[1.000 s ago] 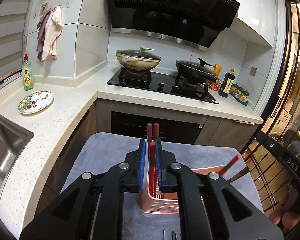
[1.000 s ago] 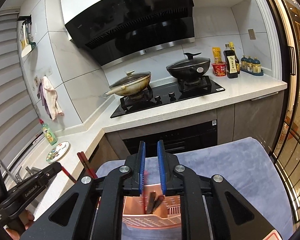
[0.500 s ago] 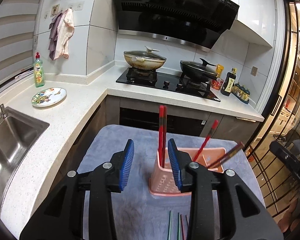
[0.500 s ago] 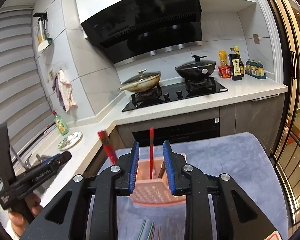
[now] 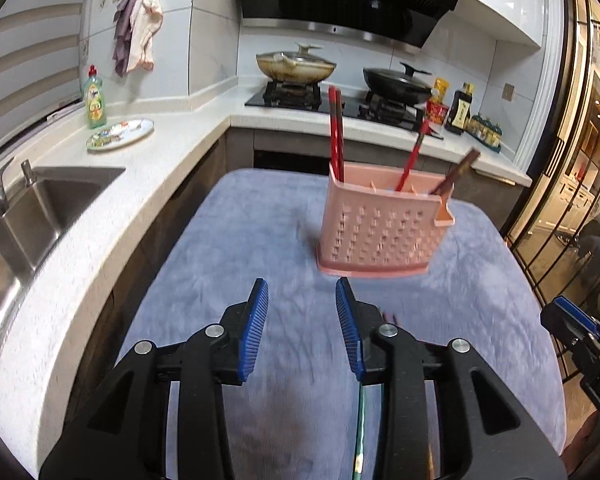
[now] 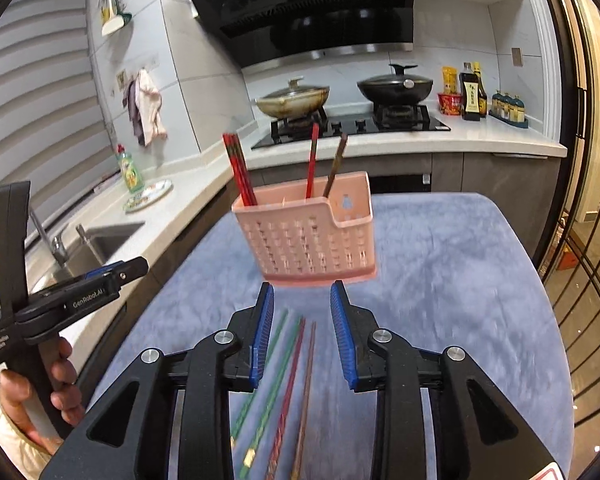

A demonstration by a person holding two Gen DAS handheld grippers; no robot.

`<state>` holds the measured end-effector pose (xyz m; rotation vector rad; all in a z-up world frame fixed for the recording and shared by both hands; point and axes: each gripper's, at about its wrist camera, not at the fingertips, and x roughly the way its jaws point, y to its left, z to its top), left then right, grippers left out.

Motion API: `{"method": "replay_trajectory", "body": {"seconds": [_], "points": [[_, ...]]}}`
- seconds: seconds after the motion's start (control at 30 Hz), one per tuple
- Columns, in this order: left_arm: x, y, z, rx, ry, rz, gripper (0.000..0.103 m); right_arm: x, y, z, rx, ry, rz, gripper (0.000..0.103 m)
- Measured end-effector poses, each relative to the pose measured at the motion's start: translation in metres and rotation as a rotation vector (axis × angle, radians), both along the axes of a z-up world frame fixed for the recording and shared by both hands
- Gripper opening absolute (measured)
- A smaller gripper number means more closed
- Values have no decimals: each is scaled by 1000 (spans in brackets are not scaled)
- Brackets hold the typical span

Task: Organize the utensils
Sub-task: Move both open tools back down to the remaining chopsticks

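Note:
A pink perforated utensil basket stands on the blue-grey cloth. It holds a pair of red chopsticks at its left end, one red chopstick and one brown chopstick. Several loose chopsticks lie on the cloth in front of the basket: two green, one red, one brown. My right gripper is open and empty above them. My left gripper is open and empty, left of a green chopstick.
A white counter runs along the left with a steel sink, a decorated plate and a green soap bottle. A hob with two lidded pans lies behind. Glass doors stand at right.
Both grippers let go of their chopsticks in the basket, opened wide and drew back and down toward the near side of the cloth. The basket now stands farther ahead.

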<state>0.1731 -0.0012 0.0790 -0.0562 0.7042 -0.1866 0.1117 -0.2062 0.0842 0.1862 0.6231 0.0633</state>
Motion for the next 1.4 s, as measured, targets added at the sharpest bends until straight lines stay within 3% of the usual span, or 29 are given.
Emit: {"method": "replay_trajectory", "body": {"seconds": [0.57,1.03,1.23,1.4], "points": [[-58,-10,-60,41,134,-36,35,-51,17,-76,-23,164,3,29],[-74,-9,-91,67,194,-41,42,-51,33,-126,-31,270,9,29],[-75,-10,-101,64,220,-49,43,-47,38,-142,-40,305,14,29],[-76,-13,-107,55,233,-62,49,-48,41,-147,-69,308,16,27]]}}
